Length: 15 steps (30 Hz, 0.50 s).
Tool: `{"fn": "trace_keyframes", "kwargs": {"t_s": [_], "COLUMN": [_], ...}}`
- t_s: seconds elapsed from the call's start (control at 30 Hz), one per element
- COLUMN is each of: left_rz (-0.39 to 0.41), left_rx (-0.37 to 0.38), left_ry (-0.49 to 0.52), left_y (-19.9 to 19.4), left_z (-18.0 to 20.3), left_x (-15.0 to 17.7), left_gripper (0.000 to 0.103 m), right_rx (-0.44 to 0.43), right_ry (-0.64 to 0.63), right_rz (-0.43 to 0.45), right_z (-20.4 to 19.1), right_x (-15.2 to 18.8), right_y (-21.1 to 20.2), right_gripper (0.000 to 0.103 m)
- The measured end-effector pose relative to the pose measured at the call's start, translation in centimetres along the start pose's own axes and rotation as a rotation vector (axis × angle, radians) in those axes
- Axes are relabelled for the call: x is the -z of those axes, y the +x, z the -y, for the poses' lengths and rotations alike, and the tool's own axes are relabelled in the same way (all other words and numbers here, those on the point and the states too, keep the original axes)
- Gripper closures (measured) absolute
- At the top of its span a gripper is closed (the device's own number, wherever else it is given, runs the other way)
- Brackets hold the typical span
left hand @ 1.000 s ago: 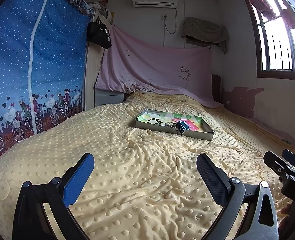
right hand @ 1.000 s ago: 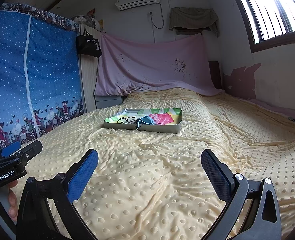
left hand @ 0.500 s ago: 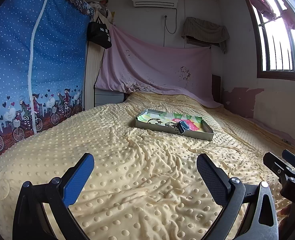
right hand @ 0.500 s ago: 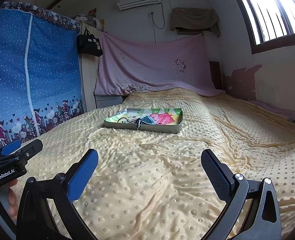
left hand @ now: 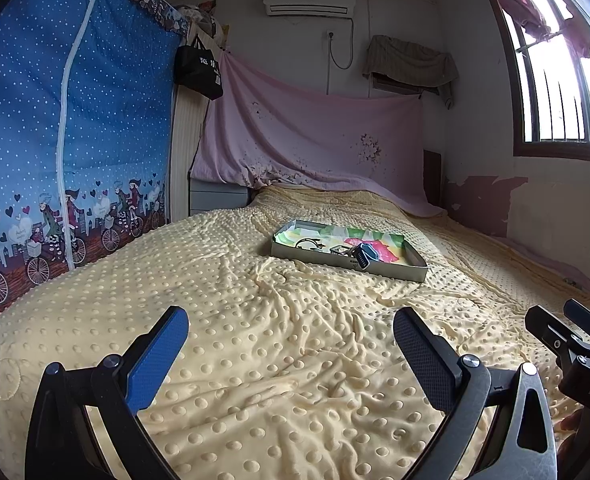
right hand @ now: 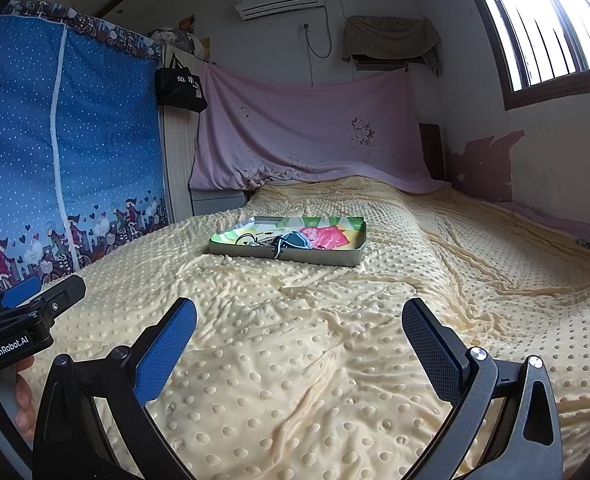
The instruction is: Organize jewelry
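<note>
A shallow grey cardboard tray with a bright green, yellow and pink printed lining (left hand: 391, 270) sits in the middle of the bed with the cream dotted plush blanket (left hand: 279, 344), well ahead of both tools. Inside it lie a thin dark wire-like ring or bangle (left hand: 309, 243), a dark blue clip-shaped piece (right hand: 291, 241) leaning on the front wall, and a few small bits too tiny to identify. The left tongs (left hand: 291, 340) hang wide apart over the blanket, holding nothing; the right tongs (right hand: 299, 330) are spread just as wide and bare. White lettering "GenRobot.AI" reads on the left tool's body in the right wrist view, and "DAS" shows, cut off, on the right tool. A black hanging bag (right hand: 180, 87) carries white characters too small to read.
</note>
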State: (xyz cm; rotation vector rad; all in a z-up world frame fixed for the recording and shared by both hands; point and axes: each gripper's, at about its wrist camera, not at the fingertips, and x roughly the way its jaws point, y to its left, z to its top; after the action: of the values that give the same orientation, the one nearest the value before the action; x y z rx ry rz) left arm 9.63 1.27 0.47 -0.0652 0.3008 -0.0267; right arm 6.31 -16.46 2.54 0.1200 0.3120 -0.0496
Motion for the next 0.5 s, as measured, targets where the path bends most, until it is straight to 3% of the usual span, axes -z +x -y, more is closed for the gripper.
{"fn": "trace_keyframes", "kwargs": {"t_s": [0.5], "left_rz": [0.000], "left_rx": [-0.004], "left_ry": [-0.003], "left_y": [-0.02], "left_z": [0.02], "left_x": [-0.08], "left_gripper": [0.000], "right_rx": [-0.001], "right_ry": [0.000], "right_rz": [0.000], "right_z": [0.02], "right_x": [0.01], "right_y": [0.03], "right_gripper": [0.002]}}
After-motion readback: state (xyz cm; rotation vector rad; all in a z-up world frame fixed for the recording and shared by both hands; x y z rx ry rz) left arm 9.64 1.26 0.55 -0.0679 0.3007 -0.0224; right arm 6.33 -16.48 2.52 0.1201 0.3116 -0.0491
